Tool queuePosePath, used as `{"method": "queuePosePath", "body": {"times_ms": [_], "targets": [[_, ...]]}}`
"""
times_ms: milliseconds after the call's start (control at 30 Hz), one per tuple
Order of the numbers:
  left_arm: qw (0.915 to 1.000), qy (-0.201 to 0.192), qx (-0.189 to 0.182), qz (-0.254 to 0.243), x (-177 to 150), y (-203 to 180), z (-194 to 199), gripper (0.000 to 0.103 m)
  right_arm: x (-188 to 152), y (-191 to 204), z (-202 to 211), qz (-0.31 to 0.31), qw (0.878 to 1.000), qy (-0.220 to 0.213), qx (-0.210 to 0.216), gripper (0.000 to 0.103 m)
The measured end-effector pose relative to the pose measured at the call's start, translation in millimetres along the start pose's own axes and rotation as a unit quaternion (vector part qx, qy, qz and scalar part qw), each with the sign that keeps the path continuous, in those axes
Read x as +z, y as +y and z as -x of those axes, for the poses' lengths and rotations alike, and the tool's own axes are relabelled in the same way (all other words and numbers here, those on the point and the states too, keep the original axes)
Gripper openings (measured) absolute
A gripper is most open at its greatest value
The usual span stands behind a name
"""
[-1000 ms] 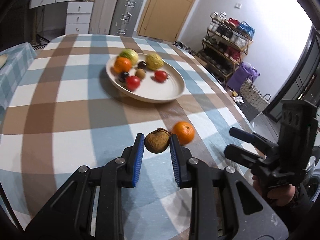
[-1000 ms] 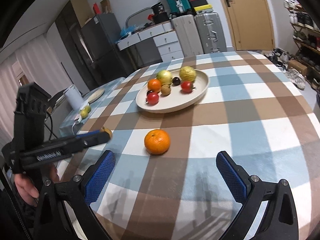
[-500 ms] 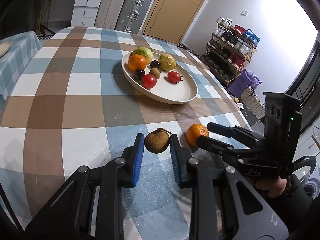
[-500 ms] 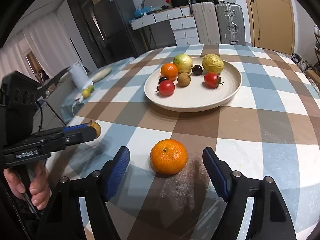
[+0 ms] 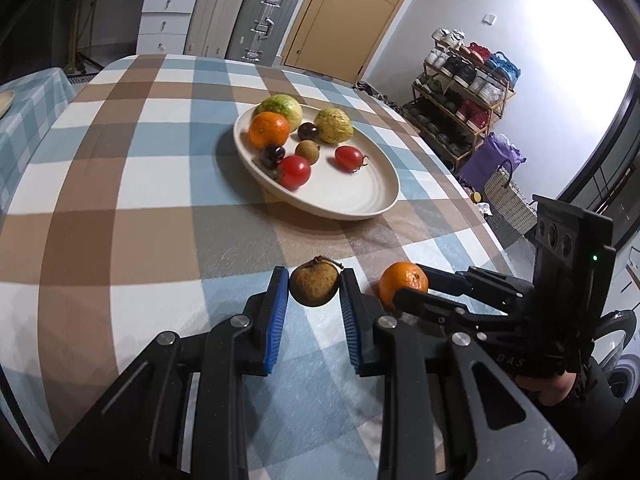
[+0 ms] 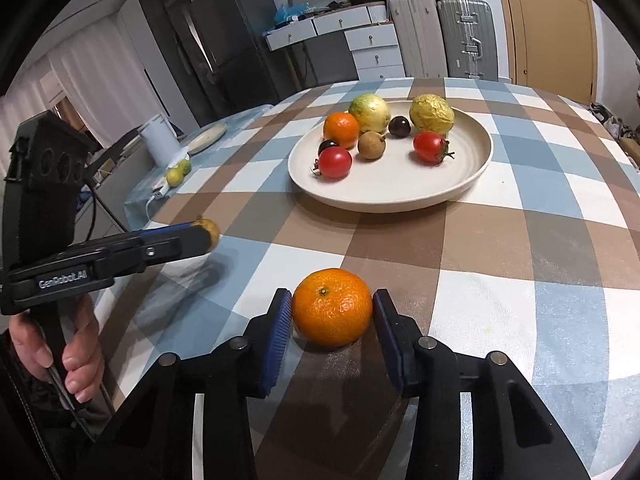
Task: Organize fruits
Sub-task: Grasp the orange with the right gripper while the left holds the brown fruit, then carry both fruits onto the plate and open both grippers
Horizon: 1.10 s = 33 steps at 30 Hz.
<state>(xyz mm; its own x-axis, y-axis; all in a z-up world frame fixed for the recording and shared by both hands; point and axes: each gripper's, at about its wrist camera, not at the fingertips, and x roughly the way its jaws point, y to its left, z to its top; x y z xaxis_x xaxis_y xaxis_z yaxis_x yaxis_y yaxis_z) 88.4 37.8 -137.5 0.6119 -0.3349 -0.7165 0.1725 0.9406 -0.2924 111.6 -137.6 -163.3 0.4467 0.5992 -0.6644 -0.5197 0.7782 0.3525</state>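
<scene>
We hold both grippers low over the blue-and-brown checked tablecloth (image 5: 120, 208), before the round cream plate (image 6: 400, 196) of fruit. Our left gripper (image 5: 314, 286) clamps a small brown wrinkled fruit (image 5: 314, 285). Our right gripper (image 6: 332, 308) pads flank the round orange tangerine (image 6: 332, 306) resting on the cloth; contact is unclear.

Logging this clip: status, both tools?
Left tool shut on brown fruit, lifted. Right tool closing around mandarin on tablecloth. Path to plate unobstructed.
</scene>
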Motion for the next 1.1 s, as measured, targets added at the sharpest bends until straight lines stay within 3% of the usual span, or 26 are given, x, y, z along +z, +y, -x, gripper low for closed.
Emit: {"method": "queuePosePath", "body": {"times_ms": [600, 1100], "targets": [[0.9993, 0.009, -0.004, -0.035, 72.2, -31.7, -61.1, 0.023, 29.0, -49.3, 30.3, -0.052, 0.997, -0.056, 0.018, 0.042], [0.998, 0.04, 0.011, -0.048, 110.2, -37.0, -137.7, 0.023, 85.8, -84.1, 7.6, -0.044, 0.997, -0.059, 0.022, 0.042]]}}
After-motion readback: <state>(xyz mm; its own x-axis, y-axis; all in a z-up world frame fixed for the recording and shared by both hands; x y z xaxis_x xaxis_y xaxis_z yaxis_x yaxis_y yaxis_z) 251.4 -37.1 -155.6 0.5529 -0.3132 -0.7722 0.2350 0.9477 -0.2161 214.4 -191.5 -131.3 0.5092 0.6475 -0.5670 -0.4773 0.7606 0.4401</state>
